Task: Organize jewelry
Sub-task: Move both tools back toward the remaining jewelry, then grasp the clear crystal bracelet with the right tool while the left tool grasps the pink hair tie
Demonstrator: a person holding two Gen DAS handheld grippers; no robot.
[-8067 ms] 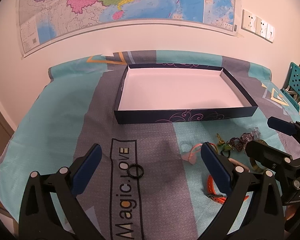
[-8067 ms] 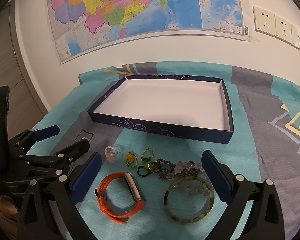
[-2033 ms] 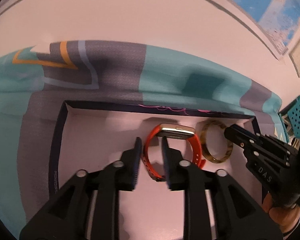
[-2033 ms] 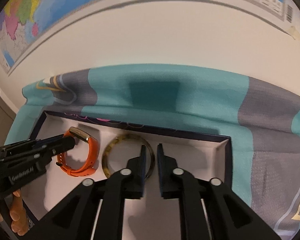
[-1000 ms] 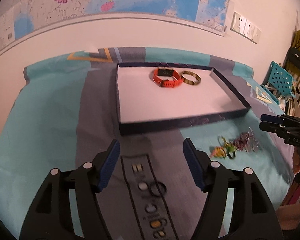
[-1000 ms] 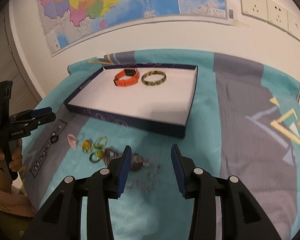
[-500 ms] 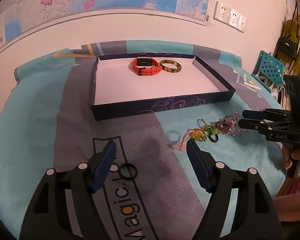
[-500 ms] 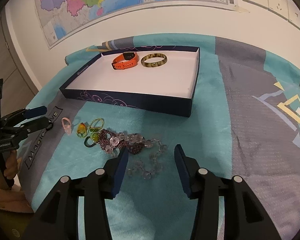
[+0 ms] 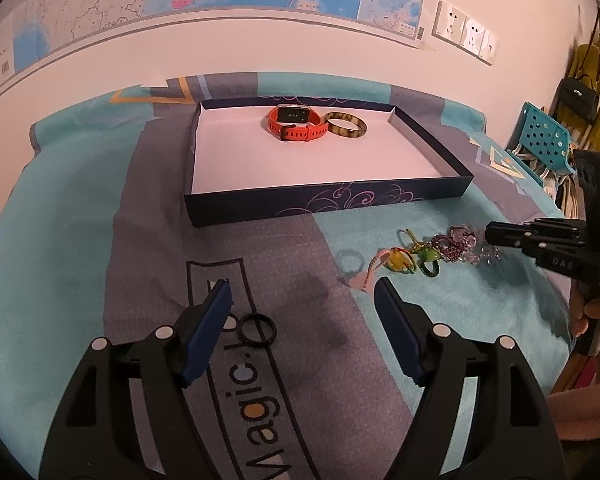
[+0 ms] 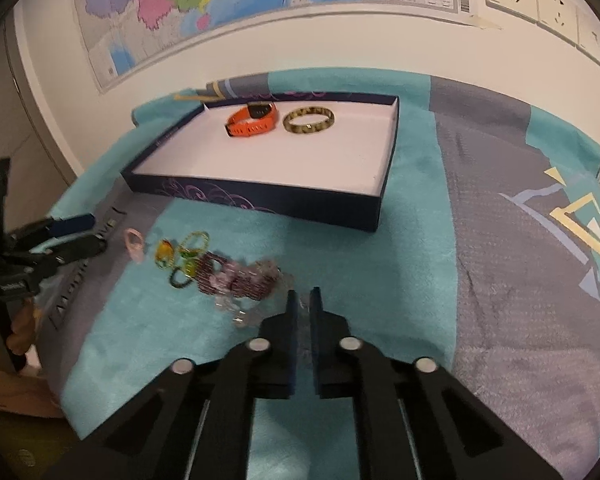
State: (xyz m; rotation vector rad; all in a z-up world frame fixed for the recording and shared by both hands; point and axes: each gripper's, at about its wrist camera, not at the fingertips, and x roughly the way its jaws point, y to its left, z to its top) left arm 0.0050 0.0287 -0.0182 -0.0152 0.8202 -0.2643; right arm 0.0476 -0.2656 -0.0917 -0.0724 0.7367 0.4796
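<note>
1. Toward the wall on the cloth-covered desk (image 9: 60, 240) sits a shallow dark-blue box (image 9: 324, 200) with a white floor.
2. Inside it, at the far end, an orange watch (image 9: 296, 123) lies just beside a tortoiseshell bangle (image 9: 346, 125); the two look to be touching in the left wrist view and slightly apart in the right wrist view (image 10: 254, 120) (image 10: 309, 121). The rest of the box floor is bare.
3. On the cloth in front of the box lies a loose cluster: a pink ring (image 10: 134, 244), several green and yellow rings (image 10: 182, 256), and a tangle of purple and clear beads (image 10: 240, 276).
4. A black ring (image 9: 257, 330) lies alone on the grey band of the cloth, near the printed lettering.
5. Left tongs (image 9: 302, 312) stand wide with nothing between the blue pads; the black ring lies just inside the left pad.
6. Right tongs (image 10: 303, 300) are drawn together at the near edge of the bead tangle; whether a strand is pinched I cannot tell, as the beads there are blurred.
</note>
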